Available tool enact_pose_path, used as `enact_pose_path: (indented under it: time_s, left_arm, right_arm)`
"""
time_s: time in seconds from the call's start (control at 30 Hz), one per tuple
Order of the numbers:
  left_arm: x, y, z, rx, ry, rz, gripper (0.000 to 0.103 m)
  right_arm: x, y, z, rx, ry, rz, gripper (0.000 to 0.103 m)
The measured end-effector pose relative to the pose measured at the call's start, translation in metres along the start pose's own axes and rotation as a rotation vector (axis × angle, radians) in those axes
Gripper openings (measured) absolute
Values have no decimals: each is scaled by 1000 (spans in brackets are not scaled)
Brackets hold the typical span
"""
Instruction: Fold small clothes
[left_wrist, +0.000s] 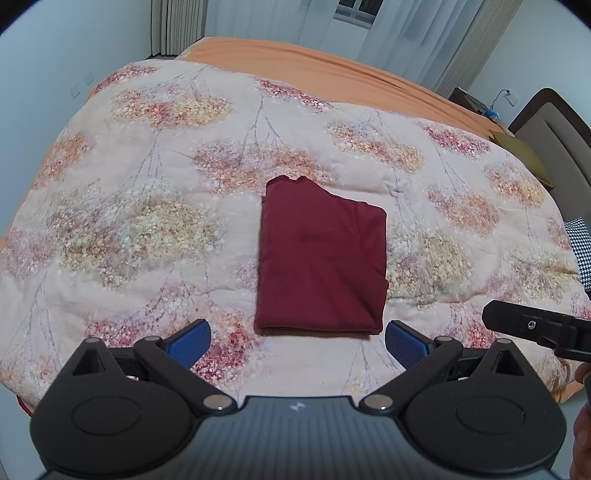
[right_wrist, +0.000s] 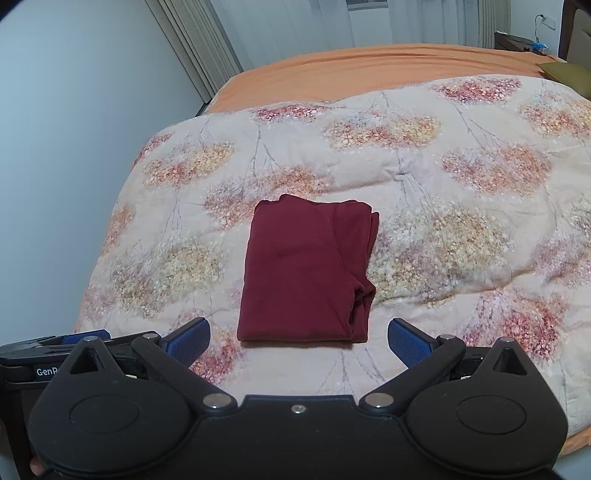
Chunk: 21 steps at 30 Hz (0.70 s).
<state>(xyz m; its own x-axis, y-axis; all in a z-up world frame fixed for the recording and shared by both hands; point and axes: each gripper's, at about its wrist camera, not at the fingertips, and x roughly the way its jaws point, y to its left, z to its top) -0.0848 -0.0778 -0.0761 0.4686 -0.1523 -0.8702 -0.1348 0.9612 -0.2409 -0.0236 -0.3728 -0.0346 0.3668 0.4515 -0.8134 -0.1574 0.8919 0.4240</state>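
Observation:
A dark red garment lies folded into a neat rectangle on the floral quilt; it also shows in the right wrist view. My left gripper is open and empty, held just short of the garment's near edge. My right gripper is open and empty too, in front of the same edge. Its black body shows at the right of the left wrist view. The left gripper's body shows at the far left of the right wrist view.
The quilt covers a bed with an orange sheet. A green pillow and headboard are at the right. A houndstooth cloth lies at the right edge. A white wall runs along the left, curtains behind.

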Motion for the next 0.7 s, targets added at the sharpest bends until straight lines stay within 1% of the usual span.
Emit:
enact_pose_path:
  time_s: [0.7]
  left_arm:
    - [2, 2, 3, -6, 0, -3, 103]
  right_arm:
    - [2, -3, 5, -17, -4, 6, 102]
